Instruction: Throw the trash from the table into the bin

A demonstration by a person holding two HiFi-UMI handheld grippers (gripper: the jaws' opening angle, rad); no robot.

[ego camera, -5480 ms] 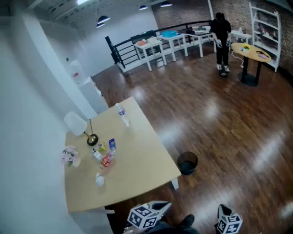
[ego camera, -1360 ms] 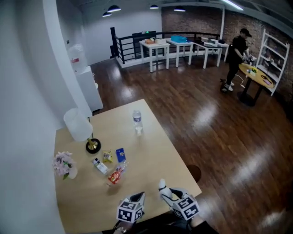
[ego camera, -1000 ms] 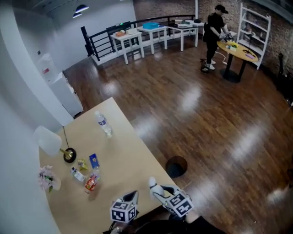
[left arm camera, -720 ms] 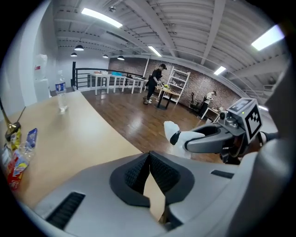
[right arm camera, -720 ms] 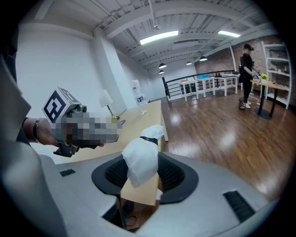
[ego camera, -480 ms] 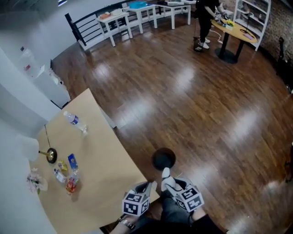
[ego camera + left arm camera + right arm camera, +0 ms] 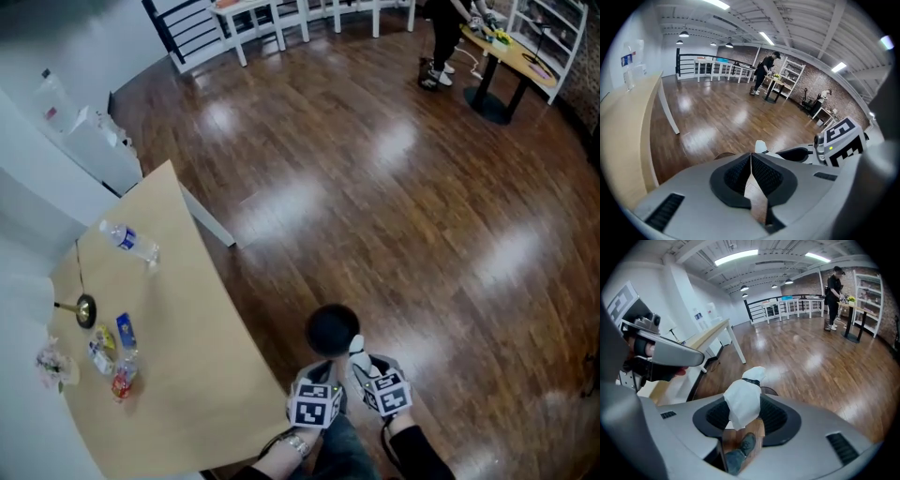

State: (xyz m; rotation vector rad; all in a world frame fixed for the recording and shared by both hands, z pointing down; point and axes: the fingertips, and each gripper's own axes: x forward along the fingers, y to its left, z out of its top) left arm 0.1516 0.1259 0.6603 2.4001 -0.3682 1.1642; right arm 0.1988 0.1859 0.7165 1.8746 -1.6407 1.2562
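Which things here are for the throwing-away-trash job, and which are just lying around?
For the job: white wad held in the right gripper; black bin; wrappers on the table.
Just lying about: lamp; flowers; water bottle, maybe; far round table.

glossy dark wood floor (image 7: pixel 394 206) fills the room, showing pale patches of reflected light. white tables (image 7: pixel 253 11) stand by a black railing (image 7: pixel 183 28). a person (image 7: pixel 445 37) stands at a round table (image 7: pixel 511 56) near white shelving (image 7: pixel 553 19). strip lights (image 7: pixel 736 257) line the ceiling.
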